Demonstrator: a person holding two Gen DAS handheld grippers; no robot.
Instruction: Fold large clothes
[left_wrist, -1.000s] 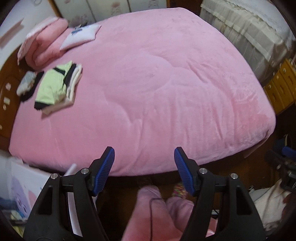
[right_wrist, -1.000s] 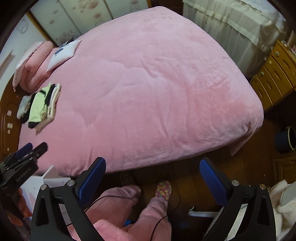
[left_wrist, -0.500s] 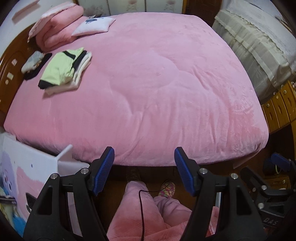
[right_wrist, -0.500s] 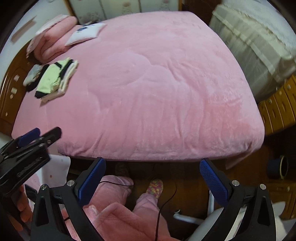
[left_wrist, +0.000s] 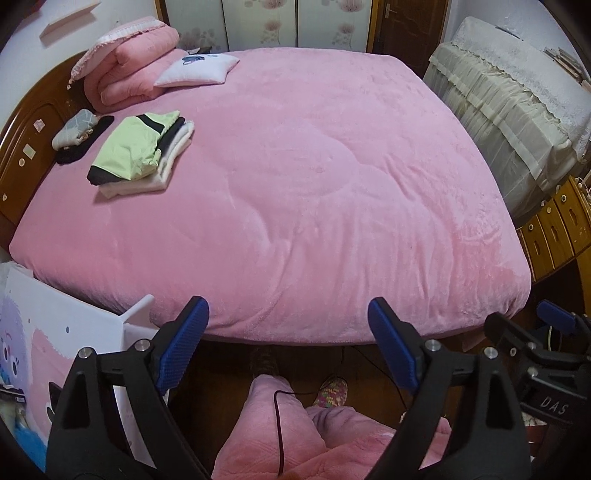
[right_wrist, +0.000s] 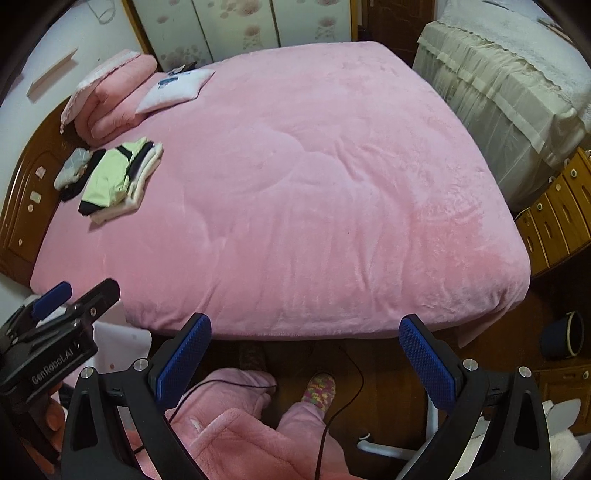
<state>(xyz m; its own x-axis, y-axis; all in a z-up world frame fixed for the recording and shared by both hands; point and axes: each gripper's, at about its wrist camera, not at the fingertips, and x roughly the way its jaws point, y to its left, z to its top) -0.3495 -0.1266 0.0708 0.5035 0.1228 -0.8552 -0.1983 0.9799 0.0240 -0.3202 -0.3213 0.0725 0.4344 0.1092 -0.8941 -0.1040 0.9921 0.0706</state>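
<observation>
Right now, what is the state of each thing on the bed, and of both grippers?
Left gripper: open, empty; jaws have just been opening.
Right gripper: open, empty.
Clothes stack: folded, lying flat near the headboard.
Quilt: folded, at the bed's head.
Pillow: lying beside the quilt.
Bedspread: spread flat, slightly wrinkled.

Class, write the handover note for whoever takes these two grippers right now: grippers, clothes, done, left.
Left gripper: open, empty, jaws just opened wider.
Right gripper: open, empty.
Both hang over the floor at the foot of the bed.
Done: a folded stack of clothes lies near the headboard, a small grey and black bundle beside it.
Left: no unfolded garment is in view; find the next one.
</observation>
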